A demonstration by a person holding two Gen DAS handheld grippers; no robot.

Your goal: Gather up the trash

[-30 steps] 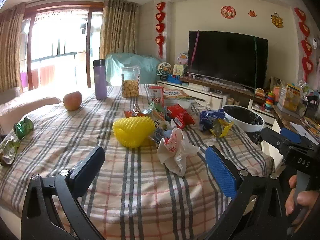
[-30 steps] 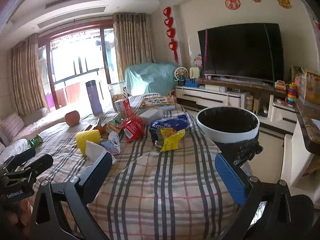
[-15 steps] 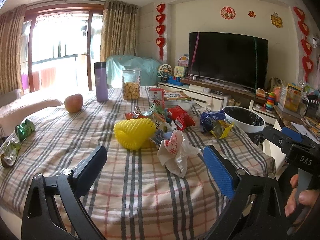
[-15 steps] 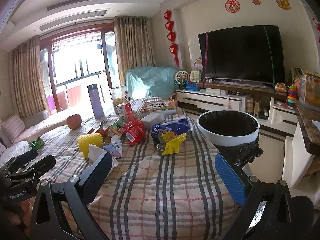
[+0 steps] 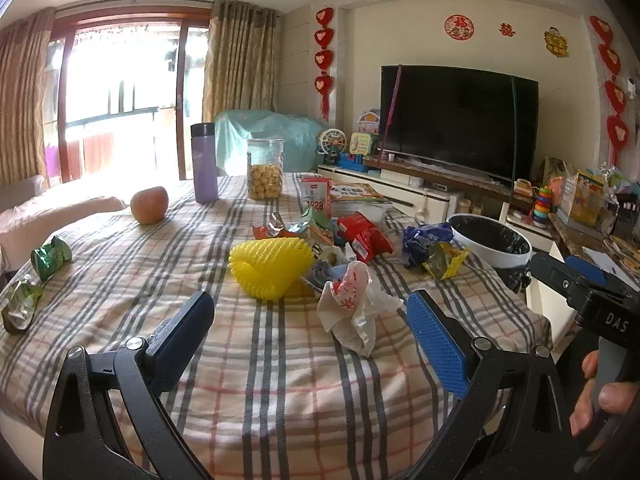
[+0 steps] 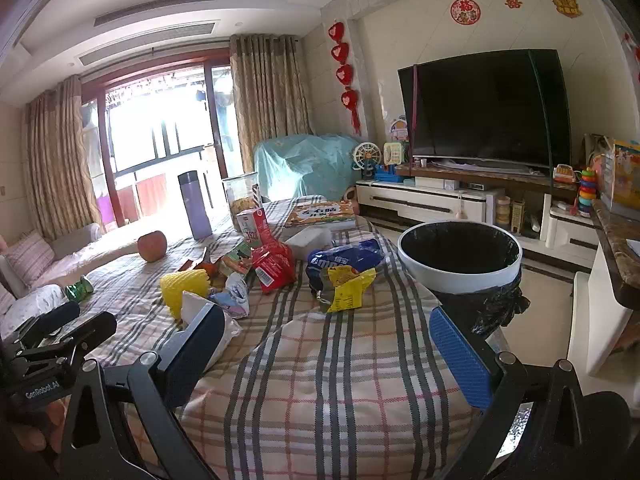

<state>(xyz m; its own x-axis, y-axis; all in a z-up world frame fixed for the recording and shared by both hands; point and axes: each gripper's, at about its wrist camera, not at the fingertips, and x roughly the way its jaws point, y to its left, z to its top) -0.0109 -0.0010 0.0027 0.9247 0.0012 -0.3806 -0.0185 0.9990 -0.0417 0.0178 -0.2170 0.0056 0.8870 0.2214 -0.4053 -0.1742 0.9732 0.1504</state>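
Both views nudged slightly, left tool (image 5: 308,332) and right tool (image 6: 324,344) gaping empty, littered plaid tablecloth (image 5: 120,264), living room

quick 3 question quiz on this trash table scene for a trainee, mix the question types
1. True or false: the left gripper holds the white bag.
2. Multiple choice: what lies right beside the yellow wrapper in the right wrist view? A) apple B) blue bag C) purple bottle
3. Fill in: the bin, lined with a black bag, stands off the table's ____ edge.

Key
1. False: its jaws are open and empty, with the bag on the cloth ahead of them.
2. B: the blue bag touches it; the apple and purple bottle stand far back.
3. Right.
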